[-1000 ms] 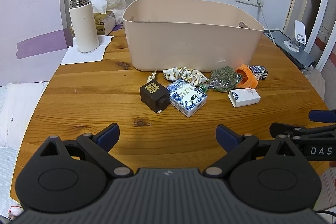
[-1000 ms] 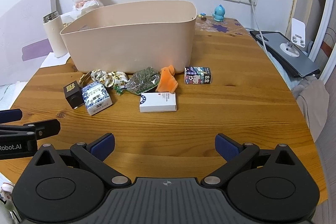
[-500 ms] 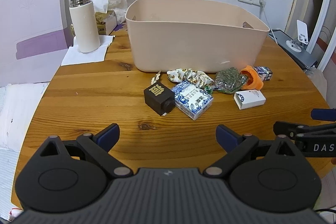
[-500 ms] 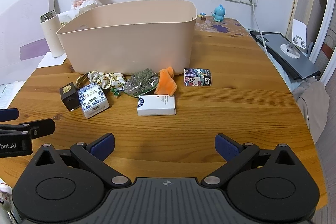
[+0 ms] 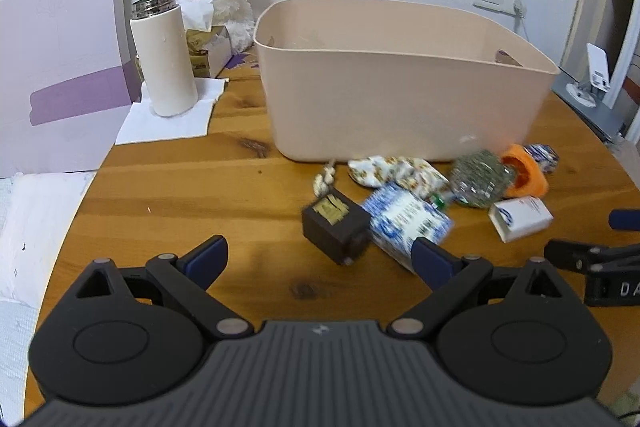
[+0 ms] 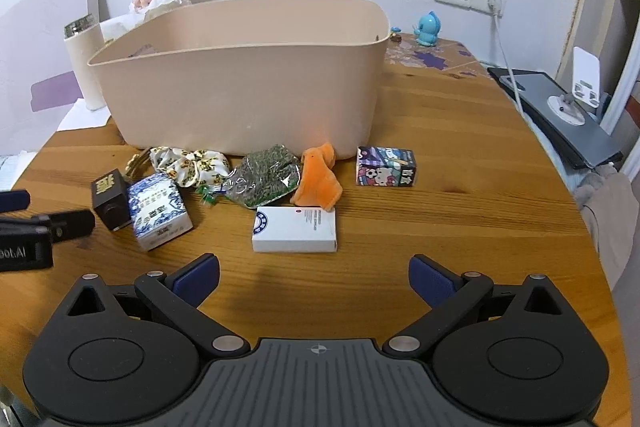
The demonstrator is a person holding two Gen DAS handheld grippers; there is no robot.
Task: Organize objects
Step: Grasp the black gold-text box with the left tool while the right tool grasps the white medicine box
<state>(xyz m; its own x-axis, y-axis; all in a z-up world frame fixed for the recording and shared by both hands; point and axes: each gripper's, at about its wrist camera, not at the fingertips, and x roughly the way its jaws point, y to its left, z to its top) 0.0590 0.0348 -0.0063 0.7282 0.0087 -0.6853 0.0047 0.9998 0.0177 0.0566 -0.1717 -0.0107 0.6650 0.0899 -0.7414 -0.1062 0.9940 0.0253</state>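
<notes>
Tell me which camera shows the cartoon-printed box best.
The right wrist view: the cartoon-printed box sits sharp and unobstructed beside the orange cloth. The left wrist view shows only a blurred sliver behind that cloth.

Round wooden table [image 6: 460,227], cluttered

A beige tub [image 6: 248,99] sits mid-table; before it lie a floral scrunchie [image 6: 192,165], herb packet [image 6: 266,175], white box [image 6: 296,229] (others alongside).

The left gripper [image 6: 24,231] carries white lettering – only "bot.AI" shows in the right wrist view. The right gripper [image 5: 608,275] shows "DA", cut off by the frame edge. Print on the small boxes is too small or blurred to read.
</notes>
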